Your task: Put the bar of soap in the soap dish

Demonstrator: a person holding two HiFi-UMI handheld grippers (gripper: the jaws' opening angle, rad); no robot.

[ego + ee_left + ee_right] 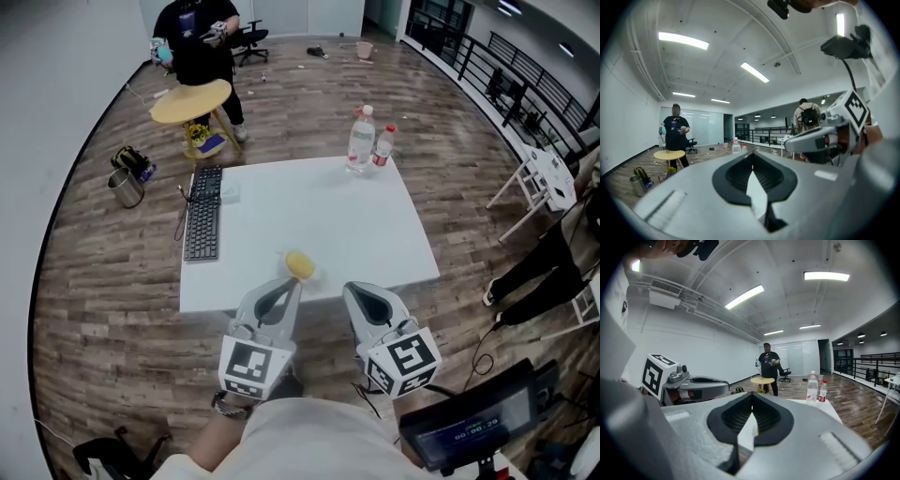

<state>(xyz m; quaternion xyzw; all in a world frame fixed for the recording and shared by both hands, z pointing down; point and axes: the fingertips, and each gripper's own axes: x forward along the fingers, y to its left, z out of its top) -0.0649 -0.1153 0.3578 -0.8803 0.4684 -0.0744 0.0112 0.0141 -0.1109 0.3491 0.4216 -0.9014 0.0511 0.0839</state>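
- We hold the left gripper (290,283) and the right gripper (351,291) side by side at the near edge of the white worktop (328,211). Both point almost level across it, a pose that suits reaching in or drawing back equally well.
- Both pairs of jaws are closed on themselves with nothing between them. Each gripper view shows the pads meeting in a thin seam, so neither hand carries anything.
- The bar of soap (299,264), a small yellow lump, lies on the worktop near its front edge. It is just beyond the left gripper's tips, so that hand looks best placed to reach it.
- We cannot pick out a soap dish. Something pale may sit under the soap, but it is too small to tell from the white surface. So the soap may lie bare on the worktop, or it may already rest in its dish.
- The keyboard (203,214) and the two bottles (367,141) sit well apart from the soap, at the left and far sides, which leaves free room round it.
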